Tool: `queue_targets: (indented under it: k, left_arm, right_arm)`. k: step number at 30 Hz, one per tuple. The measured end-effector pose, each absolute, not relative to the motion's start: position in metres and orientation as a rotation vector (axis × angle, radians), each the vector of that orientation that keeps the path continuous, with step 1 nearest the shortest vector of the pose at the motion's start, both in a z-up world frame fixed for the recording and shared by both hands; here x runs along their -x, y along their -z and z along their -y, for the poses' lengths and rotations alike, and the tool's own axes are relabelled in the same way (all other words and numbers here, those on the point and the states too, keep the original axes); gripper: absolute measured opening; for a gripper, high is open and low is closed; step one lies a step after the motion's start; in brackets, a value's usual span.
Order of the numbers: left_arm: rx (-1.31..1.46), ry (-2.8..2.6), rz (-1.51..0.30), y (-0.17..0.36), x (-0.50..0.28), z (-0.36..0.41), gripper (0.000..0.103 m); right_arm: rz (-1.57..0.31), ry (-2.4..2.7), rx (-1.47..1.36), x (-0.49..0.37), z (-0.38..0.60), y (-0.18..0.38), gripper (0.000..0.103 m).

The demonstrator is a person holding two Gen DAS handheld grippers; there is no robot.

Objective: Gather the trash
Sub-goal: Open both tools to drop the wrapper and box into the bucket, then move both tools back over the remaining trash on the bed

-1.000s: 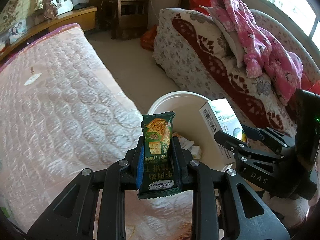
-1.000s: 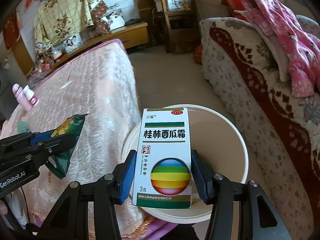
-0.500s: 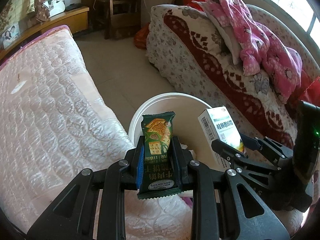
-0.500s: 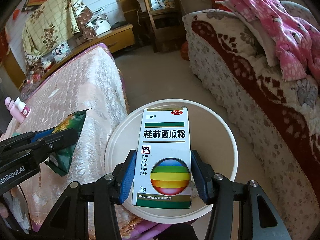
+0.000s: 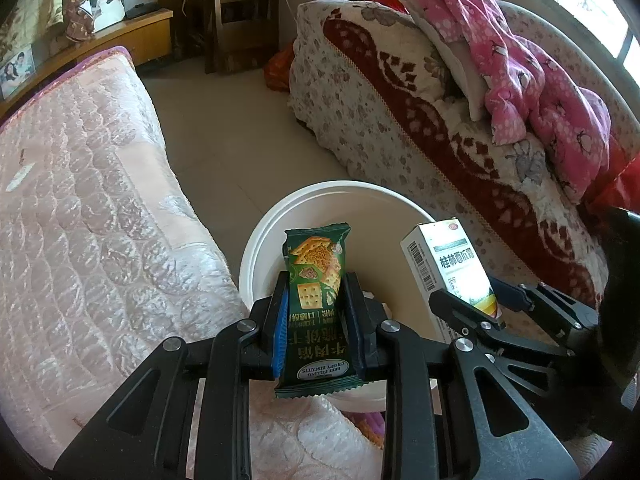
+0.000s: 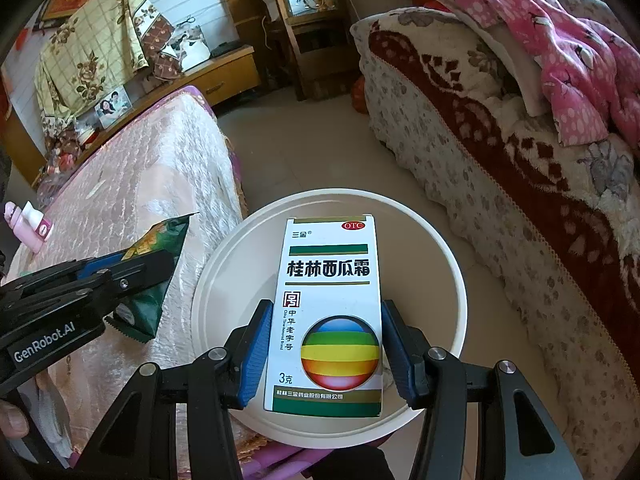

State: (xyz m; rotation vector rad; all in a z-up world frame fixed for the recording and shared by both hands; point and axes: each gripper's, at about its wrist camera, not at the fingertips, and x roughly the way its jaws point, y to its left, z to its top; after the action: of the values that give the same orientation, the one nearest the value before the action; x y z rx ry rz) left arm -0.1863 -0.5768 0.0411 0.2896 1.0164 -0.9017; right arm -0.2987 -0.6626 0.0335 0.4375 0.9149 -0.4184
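White bucket holds paper scraps, seemingly.

**Colours and patterns**

Biscuit packet: dark green, golden cracker print, white oval label. Medicine box: white, green bands, rainbow-striped ball, red oval badge. Bucket: plain white. Bedspread: pale pink, quilted scallops. Sofa cover: cream floral, dark red diamond-edged band. Garment: pink, white dots. Gripper pads: blue.
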Motion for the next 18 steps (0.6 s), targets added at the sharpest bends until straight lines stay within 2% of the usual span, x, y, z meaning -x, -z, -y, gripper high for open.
queue_targets:
  k: [5,8,10,11,14,18]
  left_arm:
    - [-0.292,0.903,-1.012,-0.04,0.186,0.578,0.026]
    - [-0.279,0.915,-1.011,-0.041,0.186,0.578,0.038]
    - [-0.268,0.917,-1.003,-0.042,0.186,0.577,0.05]
    - [-0.262,0.92,-0.999,-0.043,0.186,0.577,0.052]
    - [-0.254,0.92,-1.003,-0.044,0.185,0.576,0.055]
    - [-0.252,0.919,-1.007,-0.045,0.185,0.574,0.055]
  right_arm:
    - [-0.916,0.428,-0.448,0.3,0.666,-0.031,0.051]
    - [-0.918,0.441,-0.455,0.3,0.669,-0.03,0.051]
    - [-0.916,0.457,-0.466,0.301,0.672,-0.028,0.052]
    - [-0.916,0.462,-0.471,0.301,0.673,-0.028,0.053]
    - [-0.921,0.466,-0.481,0.301,0.675,-0.027,0.054]
    - [-0.921,0.466,-0.484,0.301,0.675,-0.027,0.06]
